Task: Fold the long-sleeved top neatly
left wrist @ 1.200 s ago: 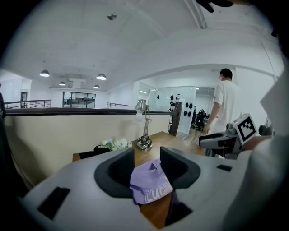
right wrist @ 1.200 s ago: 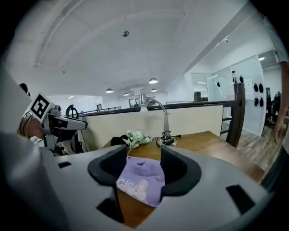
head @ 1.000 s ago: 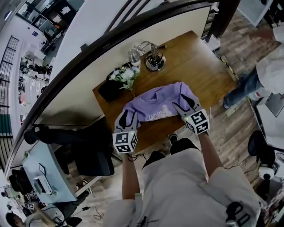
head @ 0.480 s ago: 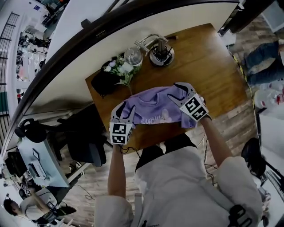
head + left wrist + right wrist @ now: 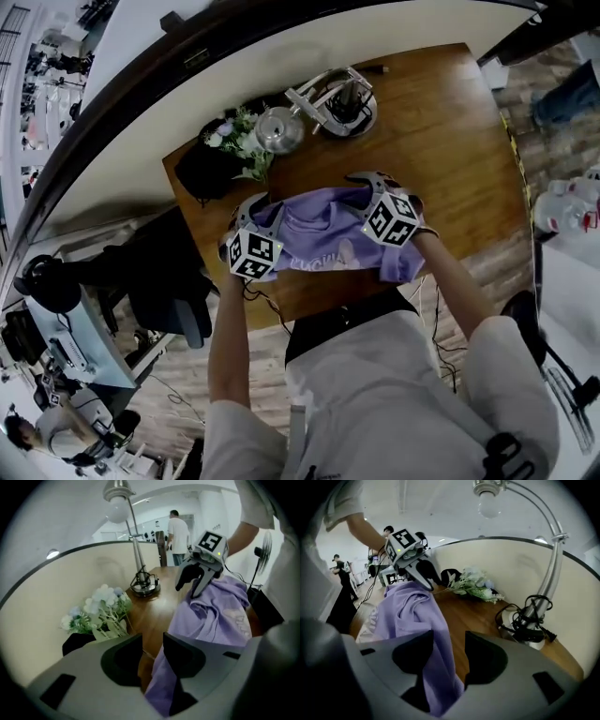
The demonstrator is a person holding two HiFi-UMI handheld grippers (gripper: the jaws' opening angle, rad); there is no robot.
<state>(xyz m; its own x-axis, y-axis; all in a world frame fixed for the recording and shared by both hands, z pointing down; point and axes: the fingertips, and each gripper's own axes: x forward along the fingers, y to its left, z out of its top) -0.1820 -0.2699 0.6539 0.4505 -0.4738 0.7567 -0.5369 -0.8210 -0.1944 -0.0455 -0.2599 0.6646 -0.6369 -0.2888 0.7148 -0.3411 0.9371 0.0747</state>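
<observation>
We see the purple long-sleeved top (image 5: 319,230) bunched on the near half of the wooden table (image 5: 450,131), strung between the 2 grippers. Its long axis runs from side to side, roughly along the table's near edge. Its far edge rises to a peak at each gripper, and its right end spills over the near edge towards the person. We cannot tell which end is the neck and which the hem.

White lettering (image 5: 314,263) crosses the front near the front edge, beside a small white figure (image 5: 347,251). Both are too small and creased for us to read. The only other print is the black-and-white square markers on the 2 marker cubes (image 5: 391,217).

The left gripper (image 5: 152,641) has its jaws a narrow gap apart and closing. A fold of the top runs between them, lying against its right pad, with a strip of table showing beside the other pad. The right gripper (image 5: 450,639) stands a little wider, also closing. Cloth lies along its left pad, with bare wood showing next to its right pad.

Behind the top, by the curved wall, stand a lamp (image 5: 337,98) and a bunch of pale flowers (image 5: 234,141).
</observation>
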